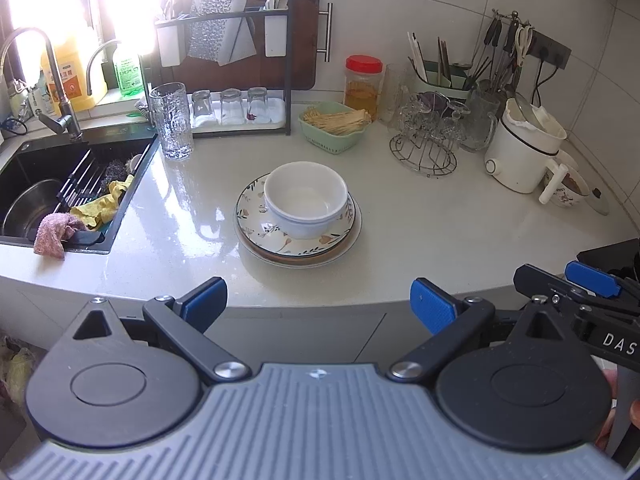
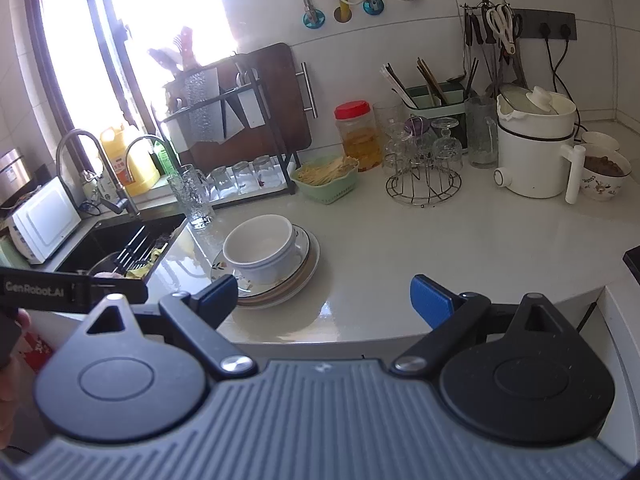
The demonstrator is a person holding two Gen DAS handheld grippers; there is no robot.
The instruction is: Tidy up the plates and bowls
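Hovering at the near edge of the pale surface (image 1: 400, 220), the left hand-held gripper (image 1: 319, 304) and right hand-held gripper (image 2: 324, 298) both gape wide, holding nothing. Two nested white bowls (image 1: 306, 198) sit atop stacked plates (image 1: 256, 216) mid-surface, right of the black sink (image 1: 60, 176) and short of the green basket (image 1: 334, 126).

— Where do the bowls (image 1: 306, 200) sit?
— Nested on the stacked plates (image 1: 298, 236), mid-counter (image 1: 440, 232).
— And around them?
— Sink (image 1: 60, 184) left, tall glass (image 1: 172, 120) behind-left, basket (image 1: 334, 128) behind, kettle (image 1: 524, 152) far right.
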